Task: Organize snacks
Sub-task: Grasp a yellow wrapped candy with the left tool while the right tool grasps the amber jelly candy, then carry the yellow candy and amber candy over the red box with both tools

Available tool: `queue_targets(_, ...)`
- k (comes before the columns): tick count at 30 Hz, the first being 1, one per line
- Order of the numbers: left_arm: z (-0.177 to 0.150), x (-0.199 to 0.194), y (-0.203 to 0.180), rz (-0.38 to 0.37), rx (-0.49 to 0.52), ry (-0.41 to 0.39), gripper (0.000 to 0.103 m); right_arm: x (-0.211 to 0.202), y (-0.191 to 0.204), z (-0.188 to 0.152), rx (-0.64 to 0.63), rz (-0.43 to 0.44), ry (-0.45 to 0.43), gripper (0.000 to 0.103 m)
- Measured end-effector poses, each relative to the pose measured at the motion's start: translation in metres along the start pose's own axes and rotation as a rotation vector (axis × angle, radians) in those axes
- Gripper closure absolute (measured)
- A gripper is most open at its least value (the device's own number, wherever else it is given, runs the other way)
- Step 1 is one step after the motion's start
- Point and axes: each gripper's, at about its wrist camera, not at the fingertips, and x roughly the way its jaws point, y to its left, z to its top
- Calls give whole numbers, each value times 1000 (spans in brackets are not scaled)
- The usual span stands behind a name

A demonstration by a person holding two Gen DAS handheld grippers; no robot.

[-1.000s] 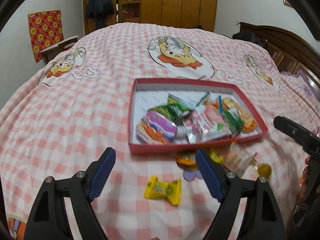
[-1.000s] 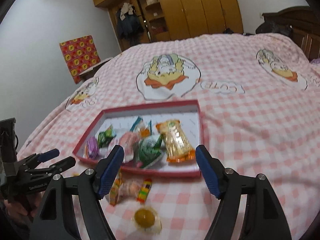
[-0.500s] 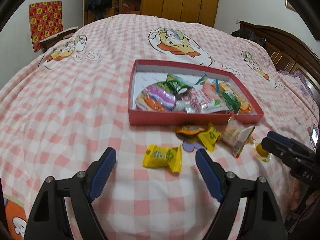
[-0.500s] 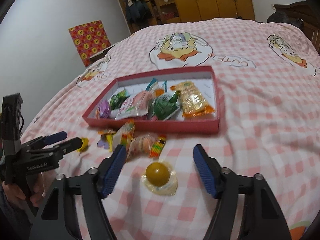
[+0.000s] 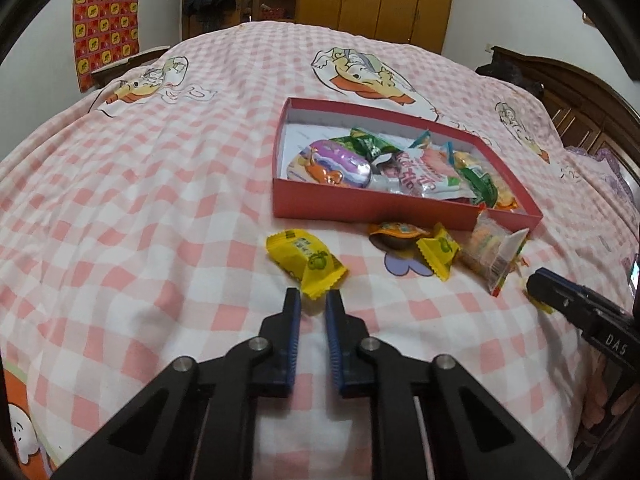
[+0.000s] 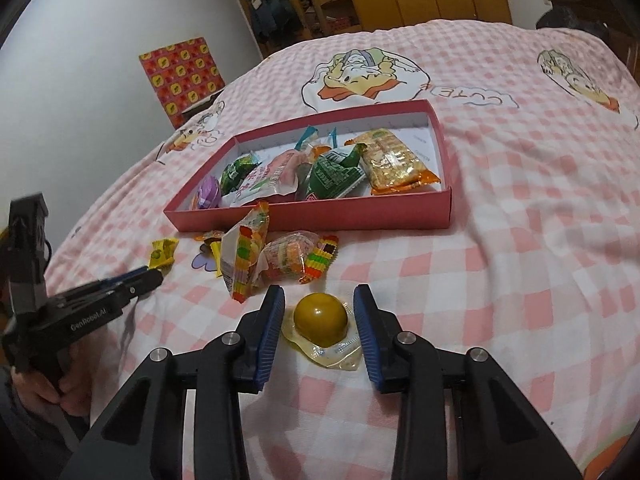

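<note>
At the bottom of the left wrist view, the left claw (image 5: 312, 298) is almost shut, with only a thin gap, and its tips sit at the crinkly end of a yellow candy (image 5: 306, 261) on the bed (image 5: 120, 208). In the right wrist view, the right claw (image 6: 319, 307) is open around a round yellow jelly cup (image 6: 321, 315), low in the middle. Just above lie gummy packs (image 6: 292, 258). Higher up, the red box (image 6: 320, 216) holds more snacks
</note>
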Motion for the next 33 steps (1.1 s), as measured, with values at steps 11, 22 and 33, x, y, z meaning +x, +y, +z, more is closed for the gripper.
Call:
queue_targets(11,14,-13,-7,-37,-3,-79,43,2,3,0,4,-2,5,66)
queue_targets(22,18,6,-6,28,-26,-19,79,2,-1,-1,-4,-14,8,66)
queue_targets(33,13,4,-12,44,-1,-31,79,3,0,-1,-16,-27,9,66)
